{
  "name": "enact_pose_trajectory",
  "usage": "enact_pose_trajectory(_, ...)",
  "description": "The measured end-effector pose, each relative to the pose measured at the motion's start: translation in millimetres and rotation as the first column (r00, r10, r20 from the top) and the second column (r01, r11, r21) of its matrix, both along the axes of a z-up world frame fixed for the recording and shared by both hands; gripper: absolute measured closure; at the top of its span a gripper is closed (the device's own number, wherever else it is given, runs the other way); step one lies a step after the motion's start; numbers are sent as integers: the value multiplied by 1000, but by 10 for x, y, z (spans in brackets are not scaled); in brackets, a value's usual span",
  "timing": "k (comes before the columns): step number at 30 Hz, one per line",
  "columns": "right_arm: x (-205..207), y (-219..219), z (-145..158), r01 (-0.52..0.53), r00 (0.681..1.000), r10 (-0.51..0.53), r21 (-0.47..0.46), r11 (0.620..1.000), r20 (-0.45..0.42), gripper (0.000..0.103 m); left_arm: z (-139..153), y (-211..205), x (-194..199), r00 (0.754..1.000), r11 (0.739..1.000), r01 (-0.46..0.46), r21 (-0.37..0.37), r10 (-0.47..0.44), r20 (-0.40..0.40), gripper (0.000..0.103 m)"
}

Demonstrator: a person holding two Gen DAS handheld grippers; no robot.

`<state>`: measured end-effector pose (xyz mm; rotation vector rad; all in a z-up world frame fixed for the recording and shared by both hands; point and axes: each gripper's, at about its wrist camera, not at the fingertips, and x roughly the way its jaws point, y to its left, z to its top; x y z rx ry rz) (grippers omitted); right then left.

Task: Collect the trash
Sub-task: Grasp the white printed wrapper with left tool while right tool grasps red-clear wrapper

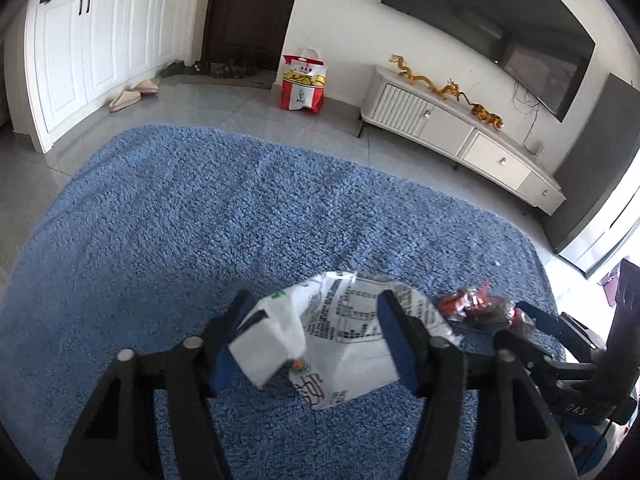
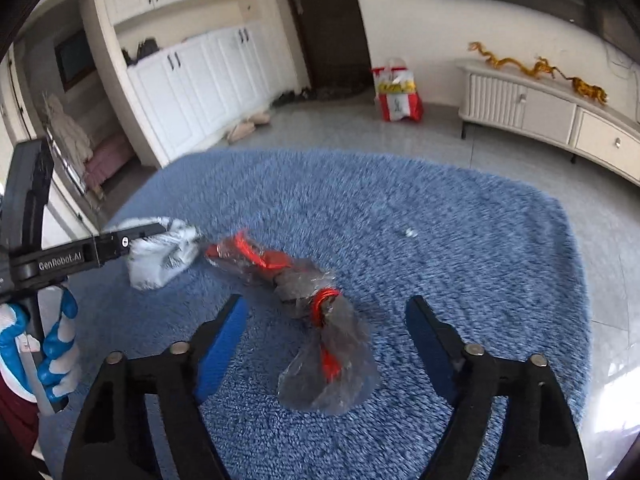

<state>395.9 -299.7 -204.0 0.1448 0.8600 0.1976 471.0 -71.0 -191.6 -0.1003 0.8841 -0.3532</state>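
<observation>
Shaggy rug, crinkly trash

We see glossy clear plastic wrapper, white printed plastic bag, smooth shiny floor tiles.

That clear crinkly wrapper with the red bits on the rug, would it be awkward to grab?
The clear wrapper with red bands looks thin and crumpled, so it would probably flop and collapse rather than hold its shape. It seems very light, so a nudge might just slide it over the blue rug. The open right gripper straddles it, and the glossy film may slip.

Left tool closed, right tool spread.
</observation>
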Motion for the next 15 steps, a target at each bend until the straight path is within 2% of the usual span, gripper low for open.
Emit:
enact_pose_trajectory(2, -16, 35, 4, -9, 1000, 9, -18, 1000, -5, 51, 5, -5, -32, 1000, 1000, 1, 18, -1, 7, 60)
enact_pose_trajectory(4, -42, 69, -11, -14, 1000, 13, -27, 1000, -15, 62, 26, -29, -90, 1000, 999, 1, 44, -2, 20, 69)
enact_pose_trajectory(5, -71, 80, -17, -17, 1000, 16, -31, 999, -19, 69, 28, -35, -110, 1000, 999, 6, 45, -7, 16, 77)
enact_pose_trajectory(8, -130, 122, -21, -18, 1000, 18, -37, 999, -20, 81, 36, -52, -195, 1000, 998, 9, 56, -10, 16, 83)
enact_pose_trajectory(10, -190, 139, -20, -16, 1000, 16, -31, 999, -17, 86, 44, -57, -253, 1000, 998, 8, 59, -9, 19, 85)
enact_pose_trajectory(15, -312, 96, -36, -6, 1000, 6, -12, 1000, -10, 88, 80, -11, -464, 999, 997, -12, 75, 8, 53, 89)
